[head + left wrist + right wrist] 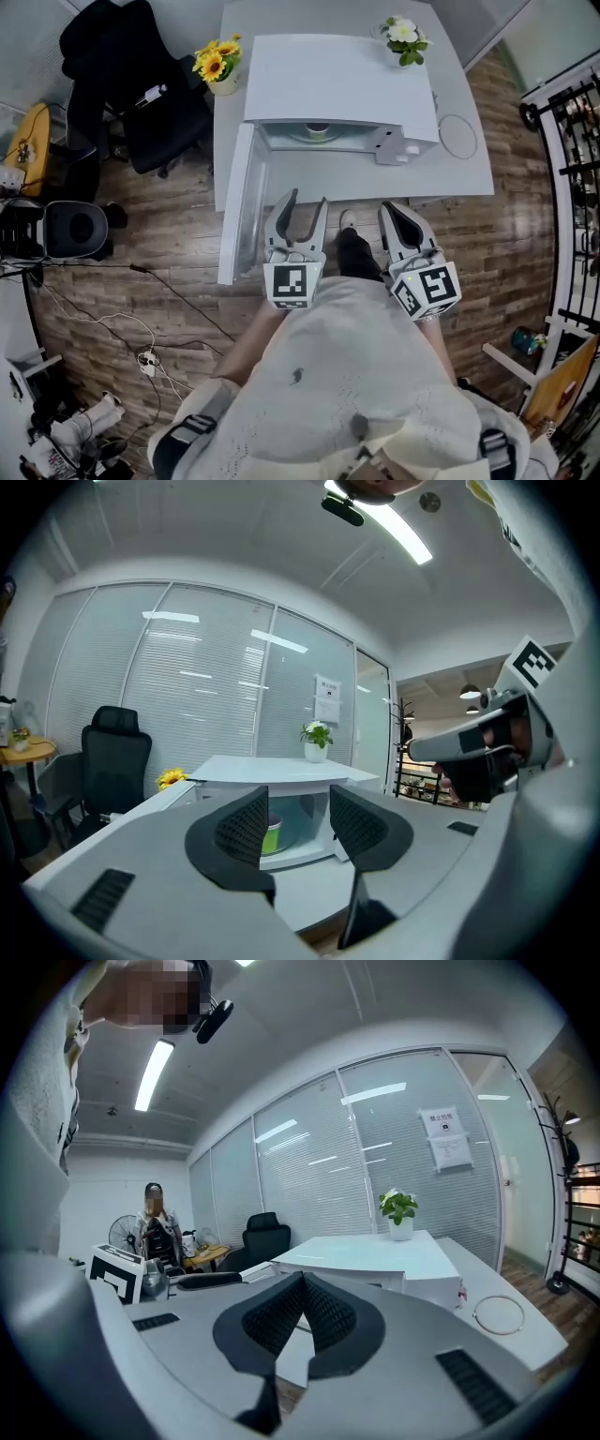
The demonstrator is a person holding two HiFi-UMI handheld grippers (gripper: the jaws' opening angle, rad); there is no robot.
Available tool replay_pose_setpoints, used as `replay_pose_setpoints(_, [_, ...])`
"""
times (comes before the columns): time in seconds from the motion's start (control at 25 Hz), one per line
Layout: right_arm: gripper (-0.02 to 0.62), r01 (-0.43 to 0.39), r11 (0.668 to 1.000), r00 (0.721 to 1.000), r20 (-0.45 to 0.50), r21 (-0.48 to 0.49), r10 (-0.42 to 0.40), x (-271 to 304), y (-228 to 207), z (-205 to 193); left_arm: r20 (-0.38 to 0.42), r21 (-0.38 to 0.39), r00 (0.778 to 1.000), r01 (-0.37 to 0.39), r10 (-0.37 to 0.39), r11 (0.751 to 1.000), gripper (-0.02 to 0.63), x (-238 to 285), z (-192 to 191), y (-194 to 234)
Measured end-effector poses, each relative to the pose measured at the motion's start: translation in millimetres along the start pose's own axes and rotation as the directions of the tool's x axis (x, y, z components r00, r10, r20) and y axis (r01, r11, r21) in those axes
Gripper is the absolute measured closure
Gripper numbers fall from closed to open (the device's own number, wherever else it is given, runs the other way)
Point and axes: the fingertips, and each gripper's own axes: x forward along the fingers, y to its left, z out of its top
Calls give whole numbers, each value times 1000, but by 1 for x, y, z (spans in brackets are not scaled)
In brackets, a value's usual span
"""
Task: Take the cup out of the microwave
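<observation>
Evidently at the approach, the empty, spread-jawed left gripper point(298, 817) must next reach into the open white box-shaped microwave point(337, 84) for the small green cup point(272, 837); the right gripper point(302, 1284) sits pressed together.

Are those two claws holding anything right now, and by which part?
Nothing is held. The left gripper is open and empty; the green cup sits beyond it, inside the open microwave. The right gripper is shut on nothing.
</observation>
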Motion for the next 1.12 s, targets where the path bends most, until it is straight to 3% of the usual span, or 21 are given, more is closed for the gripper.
replay_pose_setpoints(0.56, [586,-140,989,989,-52,-44,138,94,-64,25,-99,18,992,-79,81,997,370,102,-48,33])
replay_pose_setpoints(0.84, [586,-210,976,976,-64,-64,206,117,-86,38,-181,21,975,-130,131,991,337,141,-80,39])
replay_pose_setpoints(1.12, [586,-228,969,973,-62,-99,223,132,-139,49,-234,-1,952,-204,198,979,324,187,-113,42])
